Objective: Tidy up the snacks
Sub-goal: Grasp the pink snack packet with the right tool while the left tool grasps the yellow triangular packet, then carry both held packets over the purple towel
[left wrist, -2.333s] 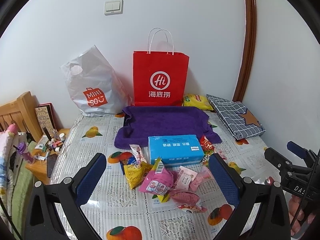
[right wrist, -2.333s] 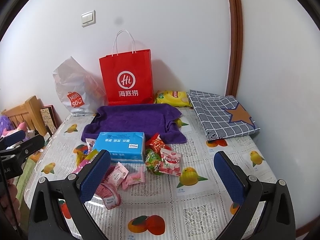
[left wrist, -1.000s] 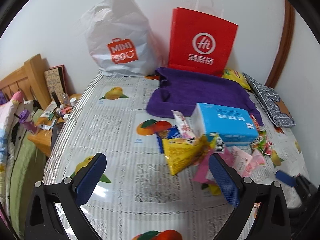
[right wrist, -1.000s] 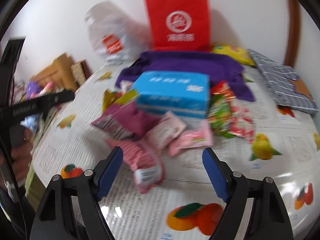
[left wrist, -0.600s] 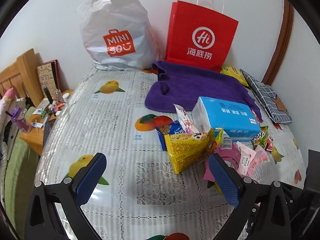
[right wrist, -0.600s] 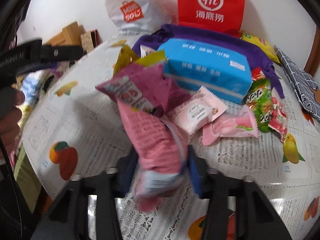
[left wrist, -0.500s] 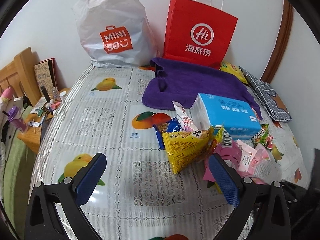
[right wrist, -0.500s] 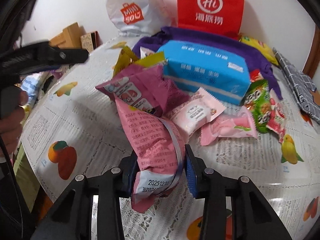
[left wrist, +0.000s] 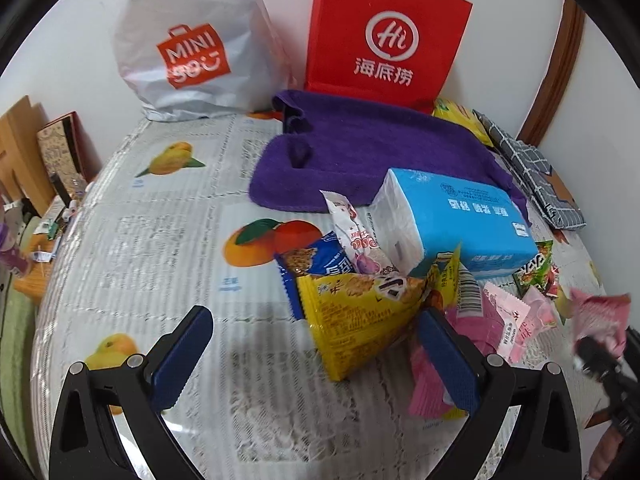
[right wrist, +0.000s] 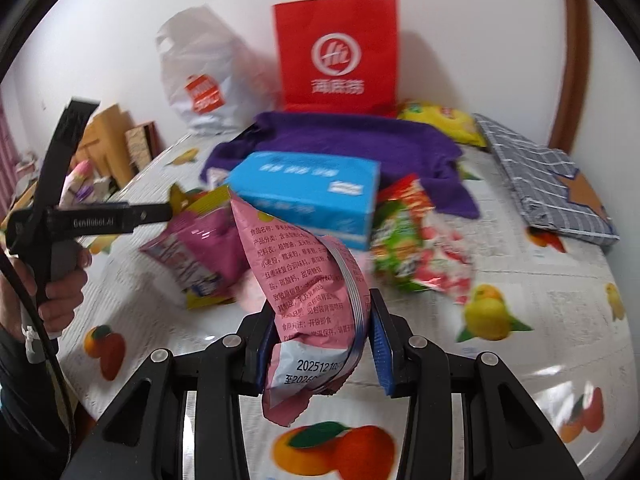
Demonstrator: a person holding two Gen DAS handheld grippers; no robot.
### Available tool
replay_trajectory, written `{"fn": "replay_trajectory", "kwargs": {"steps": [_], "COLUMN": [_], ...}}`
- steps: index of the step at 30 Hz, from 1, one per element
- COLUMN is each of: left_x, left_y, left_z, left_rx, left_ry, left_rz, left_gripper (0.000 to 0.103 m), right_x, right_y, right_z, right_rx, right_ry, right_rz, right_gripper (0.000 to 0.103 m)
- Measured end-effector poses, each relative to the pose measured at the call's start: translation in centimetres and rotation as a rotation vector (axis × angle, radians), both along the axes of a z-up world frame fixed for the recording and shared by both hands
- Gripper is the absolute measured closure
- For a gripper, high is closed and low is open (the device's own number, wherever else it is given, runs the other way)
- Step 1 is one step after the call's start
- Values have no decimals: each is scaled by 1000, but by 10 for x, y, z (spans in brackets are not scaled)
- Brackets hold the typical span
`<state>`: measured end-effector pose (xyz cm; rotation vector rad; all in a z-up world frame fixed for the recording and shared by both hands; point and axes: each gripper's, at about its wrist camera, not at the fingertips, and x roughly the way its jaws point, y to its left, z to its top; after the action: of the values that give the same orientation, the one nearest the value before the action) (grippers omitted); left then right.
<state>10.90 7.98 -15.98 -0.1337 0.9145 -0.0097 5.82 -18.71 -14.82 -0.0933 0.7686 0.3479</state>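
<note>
pink crinkly foil, pinched and off the table

right gripper (right wrist: 320, 344) is clamped on the pink snack packet (right wrist: 308, 300), lifted in front of the blue tissue box (right wrist: 308, 188); keep the squeeze low on the bag's sealed end and carry it level so it doesn't slip. left gripper (left wrist: 316, 360) hangs spread wide and empty, left of the box, nearly over the yellow packet (left wrist: 360, 320). i count one box, one purple towel (left wrist: 376, 160), two bags behind it, red (left wrist: 384, 36) and white (left wrist: 192, 44).
</note>
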Motion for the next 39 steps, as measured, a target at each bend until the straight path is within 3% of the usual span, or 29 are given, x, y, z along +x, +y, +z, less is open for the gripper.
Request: {"fn": "replay_trajectory", "kwargs": {"steps": [12,14,16,18,24,39], "left_x": [26,27,27,25,14,-22], "left_y": [-13,-13,-12,-9,-4,18], "left_z": [-20,-23,-25,-26,-22,-3], "left_rx": [-49,-72,-105,-125,-144,-165], "left_ry": [57,71,85,93,77,17], "left_rz": [-40,-48,-53,-42,-60,-22], "left_gripper": [2,9,27,29,47,50], "right_x": [24,25,26,26,27,12], "right_y": [-53,-55,-57,-56,-52,-35], "right_z": [-11,-13,-14,-16,-17,-4], "right_rx": [29,34,30,21,20,4], "right_ry": [24,29,30,31,32,4], "right_rz": [-152,-157,-158,-162,-159,-143], "right_gripper": [62,62,62,62,62,62]}}
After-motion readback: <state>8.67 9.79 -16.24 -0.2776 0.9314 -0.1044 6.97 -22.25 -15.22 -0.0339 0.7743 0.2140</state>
